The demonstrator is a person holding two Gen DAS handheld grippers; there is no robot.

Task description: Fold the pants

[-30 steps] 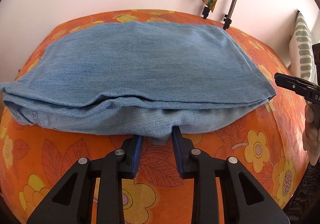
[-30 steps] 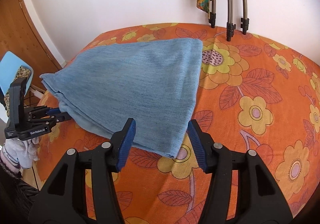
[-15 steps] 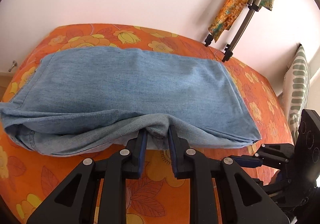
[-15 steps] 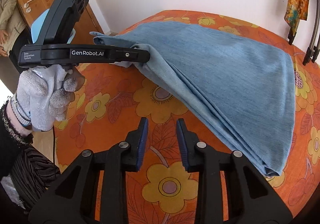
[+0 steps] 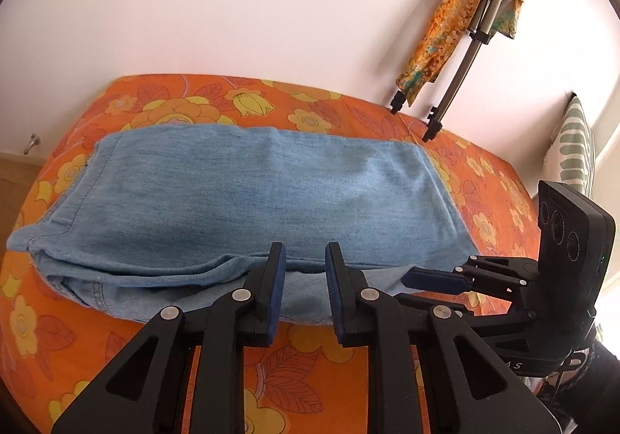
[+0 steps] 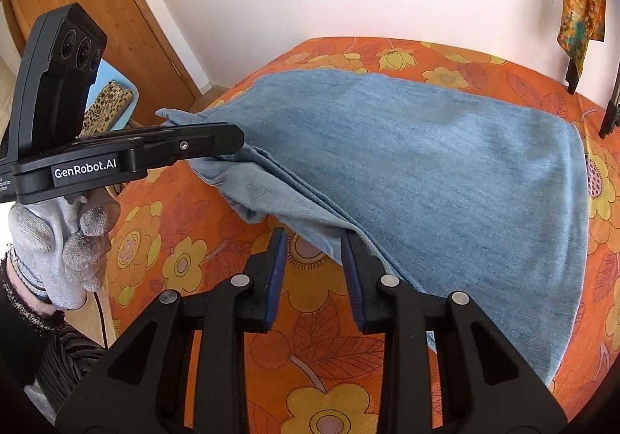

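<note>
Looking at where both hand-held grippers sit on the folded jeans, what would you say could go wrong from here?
1. The left hand-held gripper stands open at the near edge of the jeans, where several layers stack; closing may catch only some, so the fold slides apart.
2. The right hand-held gripper also looks open around a bunched edge, so a lift could be uneven.
3. Dragging may rumple the floral bedspread.

One pair of folded blue pants [image 5: 263, 197] is lying on the one orange flowered bed [image 5: 317, 356]. Two grippers are showing: the left gripper [image 5: 305, 279] and the right gripper [image 6: 314, 263]. One patterned scarf [image 5: 441, 35] is hanging from one tripod [image 5: 465, 58] at the bed's far edge. One striped cushion [image 5: 573, 147] is leaning at the right edge.
</note>
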